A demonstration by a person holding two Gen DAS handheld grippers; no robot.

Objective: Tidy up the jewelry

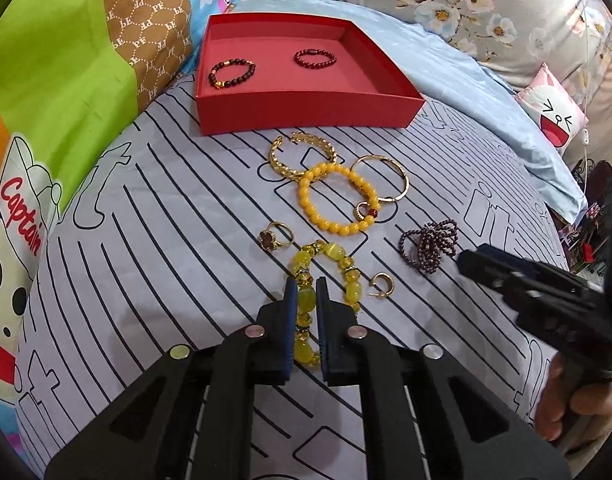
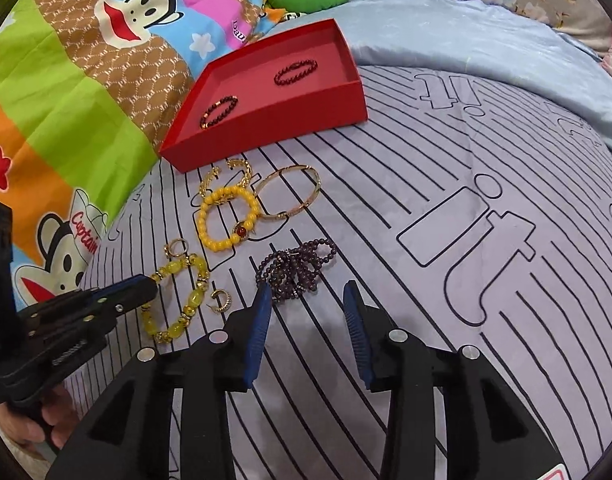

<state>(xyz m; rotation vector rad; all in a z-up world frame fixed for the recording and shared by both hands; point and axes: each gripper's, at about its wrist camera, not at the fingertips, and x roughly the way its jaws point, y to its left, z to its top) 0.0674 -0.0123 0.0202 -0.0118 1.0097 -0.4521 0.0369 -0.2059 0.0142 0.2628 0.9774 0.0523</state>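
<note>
While closing on the beads: worth going slow.
Left gripper (image 1: 306, 296): lower centre of its view, pinched on the yellow-green glass bead bracelet (image 1: 306, 300), one big bead caught between the pads.
Right gripper (image 2: 307, 300): spread wide, holding nothing, just short of the purple bead cluster (image 2: 296, 268).
Red tray (image 1: 306, 118): top centre, two dark bead bracelets inside.
Tip: lift straight up, clear of the gold hoop earring (image 1: 381, 286) just right of the strand.

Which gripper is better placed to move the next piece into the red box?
Left. The left gripper already straddles the yellow-green beaded bracelet, jaws nearly closed on it. The right gripper is open, just short of the purple bead cluster.
</note>
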